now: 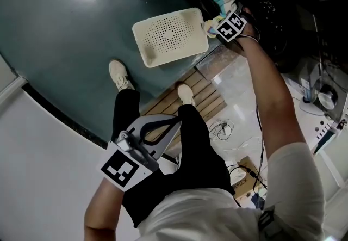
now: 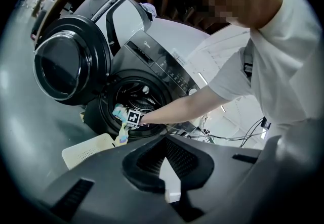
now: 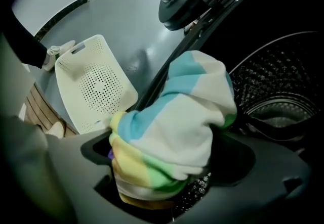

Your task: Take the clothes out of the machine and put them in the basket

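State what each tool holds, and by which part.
The left tool holds nothing. A striped cloth sits bunched between the wide-apart jaws of the right tool, by its crumpled middle; whether the pads press it cannot be told.

Smooth grey-green floor (image 1: 65, 33), wooden slatted mat (image 1: 209, 101) — pale, glossy white tiles (image 1: 239, 87), loose cables (image 1: 220, 128) trailing across them

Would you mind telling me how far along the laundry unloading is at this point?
Done: the washer door is open. In hand: a pastel striped cloth sits at the drum mouth between the wide-open jaws of the right gripper. Remaining: the basket is empty, so that cloth has yet to land there; the left gripper, shut and empty, rests by the person's leg.
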A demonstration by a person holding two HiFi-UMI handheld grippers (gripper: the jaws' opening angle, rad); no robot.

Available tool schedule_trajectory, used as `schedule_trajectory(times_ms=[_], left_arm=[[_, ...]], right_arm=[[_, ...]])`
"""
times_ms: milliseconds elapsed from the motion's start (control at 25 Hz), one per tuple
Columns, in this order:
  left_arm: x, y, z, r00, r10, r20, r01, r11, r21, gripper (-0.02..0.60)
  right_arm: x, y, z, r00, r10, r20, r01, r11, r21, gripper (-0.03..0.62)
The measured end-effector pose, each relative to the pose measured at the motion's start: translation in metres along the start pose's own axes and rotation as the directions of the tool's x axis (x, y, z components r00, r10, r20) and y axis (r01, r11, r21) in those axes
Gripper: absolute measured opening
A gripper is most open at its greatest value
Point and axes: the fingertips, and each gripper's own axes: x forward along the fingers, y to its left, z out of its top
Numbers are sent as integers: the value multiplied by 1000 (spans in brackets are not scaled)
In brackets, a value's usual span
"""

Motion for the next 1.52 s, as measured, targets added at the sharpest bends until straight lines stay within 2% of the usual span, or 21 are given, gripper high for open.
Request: schedule_trajectory(times_ms=[160, 360, 440, 520, 760, 1000, 1280, 1520], left_arm=[[-3, 8, -8, 1000, 3, -18, -3, 1000, -6, -3], [-4, 7, -9, 1000, 12, -14, -12, 1000, -13, -3], [-4, 1, -9, 1000, 7, -14, -7, 1000, -6, -3], [-5, -5, -7, 1000, 5, -11, -5, 1000, 1, -3], [-10, -24, 0, 1000, 28, 8, -28, 1000, 11, -3], [-12, -55, 18, 998, 44, 50, -46, 998, 47, -3], [-17, -87, 34, 991, 72, 110, -81, 994, 78, -3], [-20, -116, 36, 981, 104, 163, -120, 988, 93, -3]], right_arm=[[5, -3, 1, 999, 52, 8, -52, 997, 51, 521], [-8, -3, 2, 998, 40, 45, -45, 991, 128, 303], [-17, -5, -1, 998, 25, 49, -33, 986, 165, 231], [-27, -10, -3, 998, 7, 56, -18, 980, 200, 192], [-74, -21, -2, 992, -47, 118, 5, 942, 335, 164], [-139, -36, 1, 972, -112, 205, 13, 902, 431, 163], [-215, -27, 3, 950, -84, 301, -52, 908, 416, 163], [-288, -11, 4, 917, -46, 397, -107, 929, 354, 163]])
